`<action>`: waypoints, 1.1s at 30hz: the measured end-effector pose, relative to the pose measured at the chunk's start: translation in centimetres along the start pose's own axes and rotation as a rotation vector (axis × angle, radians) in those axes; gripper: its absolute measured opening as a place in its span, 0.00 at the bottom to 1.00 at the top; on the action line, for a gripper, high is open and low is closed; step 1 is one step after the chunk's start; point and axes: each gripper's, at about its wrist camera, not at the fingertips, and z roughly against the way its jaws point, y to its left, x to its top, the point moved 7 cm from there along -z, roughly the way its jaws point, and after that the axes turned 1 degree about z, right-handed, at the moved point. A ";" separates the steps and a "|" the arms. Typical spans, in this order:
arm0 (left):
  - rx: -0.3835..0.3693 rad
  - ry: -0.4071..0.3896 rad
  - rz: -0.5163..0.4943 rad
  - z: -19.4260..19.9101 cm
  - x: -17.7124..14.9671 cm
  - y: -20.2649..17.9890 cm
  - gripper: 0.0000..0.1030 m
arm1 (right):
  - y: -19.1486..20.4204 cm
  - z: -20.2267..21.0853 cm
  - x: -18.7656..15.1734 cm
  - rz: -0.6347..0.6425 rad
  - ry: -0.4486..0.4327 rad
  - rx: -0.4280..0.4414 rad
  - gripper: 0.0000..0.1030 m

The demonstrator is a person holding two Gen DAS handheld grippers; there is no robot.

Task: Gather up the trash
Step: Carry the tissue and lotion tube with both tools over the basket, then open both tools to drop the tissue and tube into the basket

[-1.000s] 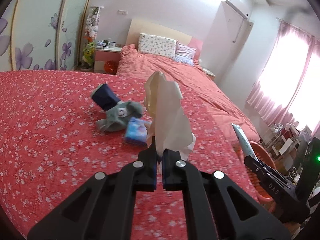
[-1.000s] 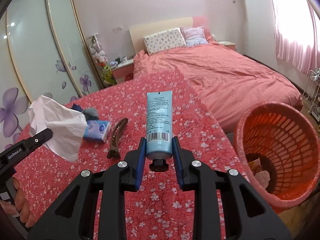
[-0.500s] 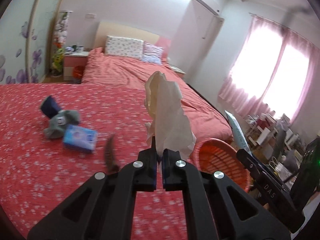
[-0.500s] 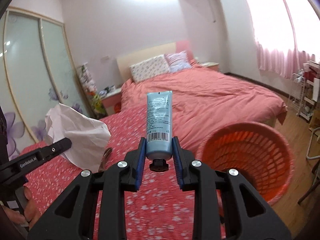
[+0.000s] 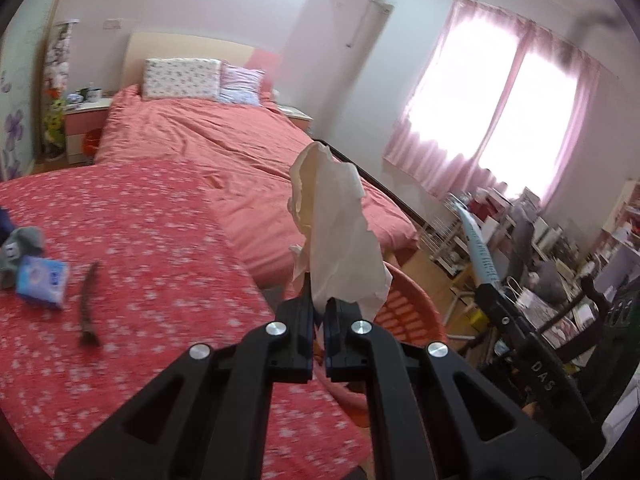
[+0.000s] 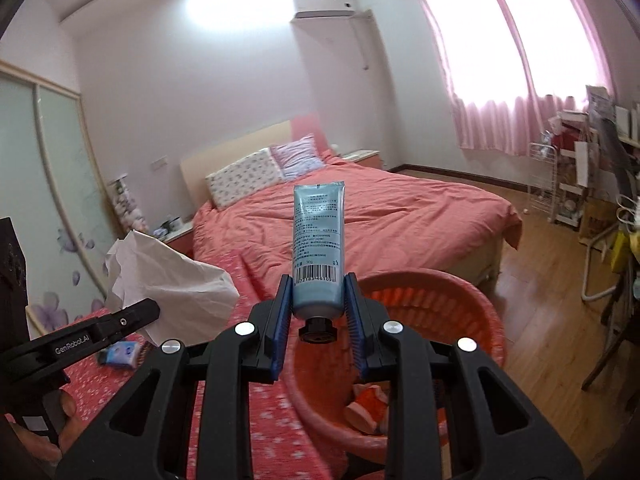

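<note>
The left gripper (image 5: pixel 319 312) has its fingers clamped on a crumpled tissue (image 5: pixel 340 240) standing above them. The right gripper (image 6: pixel 319 308) pinches a blue tube (image 6: pixel 319 248), cap down, over the orange basket (image 6: pixel 460 312).

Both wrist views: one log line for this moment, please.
left tongs: shut on tissue | right tongs: shut on tube | orange basket: just beyond both, some trash inside | nothing dropped yet

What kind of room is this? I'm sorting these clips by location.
A bedroom in a home, most likely. A bed with pillows and a headboard, a bedside cabinet and pink window curtains all show it.
</note>
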 end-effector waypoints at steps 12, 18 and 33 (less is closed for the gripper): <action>-0.055 0.096 -0.041 -6.2 -2.0 -4.3 0.04 | -4.5 -1.6 -0.6 -0.092 0.025 -0.036 0.26; -0.057 0.143 -0.051 -9.2 -3.2 -5.0 0.07 | -5.9 -2.8 -0.8 -0.134 0.048 -0.032 0.26; 0.130 0.150 -0.009 -8.9 -4.8 1.9 0.55 | -5.7 -3.3 -3.2 -0.129 0.137 -0.098 0.46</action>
